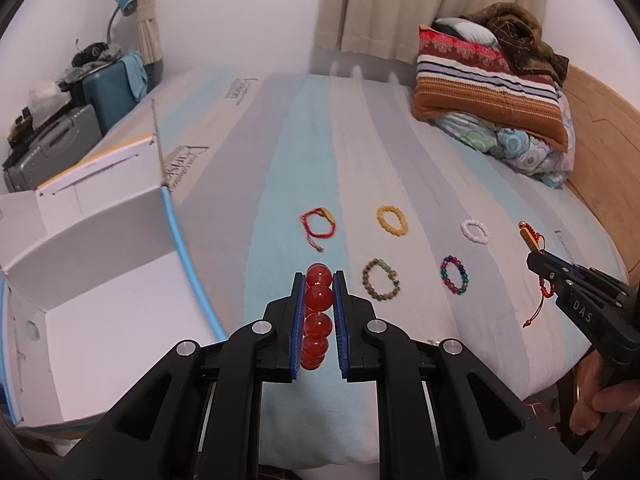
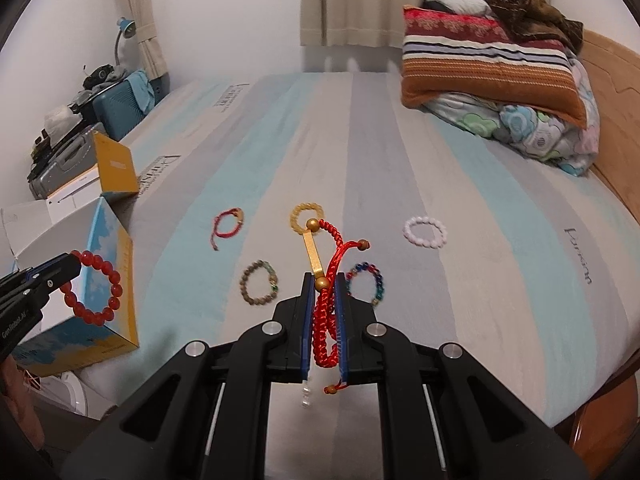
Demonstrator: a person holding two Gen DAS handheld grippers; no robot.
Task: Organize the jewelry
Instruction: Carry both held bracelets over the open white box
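My left gripper (image 1: 319, 276) is shut on a red bead bracelet (image 1: 319, 300), held above the striped bed beside an open white box (image 1: 92, 280). From the right wrist view the same red bead bracelet (image 2: 94, 292) hangs from the left gripper (image 2: 76, 261) in front of the box. My right gripper (image 2: 324, 278) is shut on a red cord bracelet with a gold bar (image 2: 326, 316), lifted off the bed. On the sheet lie a red string bracelet (image 1: 318, 224), a yellow bead bracelet (image 1: 392, 220), a white bead bracelet (image 1: 475, 232), a brown bead bracelet (image 1: 380, 279) and a multicoloured bead bracelet (image 1: 454, 275).
The open box (image 2: 108, 240) with blue and yellow sides sits at the bed's left edge. Folded blankets and a pillow (image 1: 492, 92) are piled at the far right by a wooden headboard (image 1: 600, 128). Suitcases (image 1: 72, 128) stand beyond the bed at left. A hand (image 1: 592, 408) grips the right tool.
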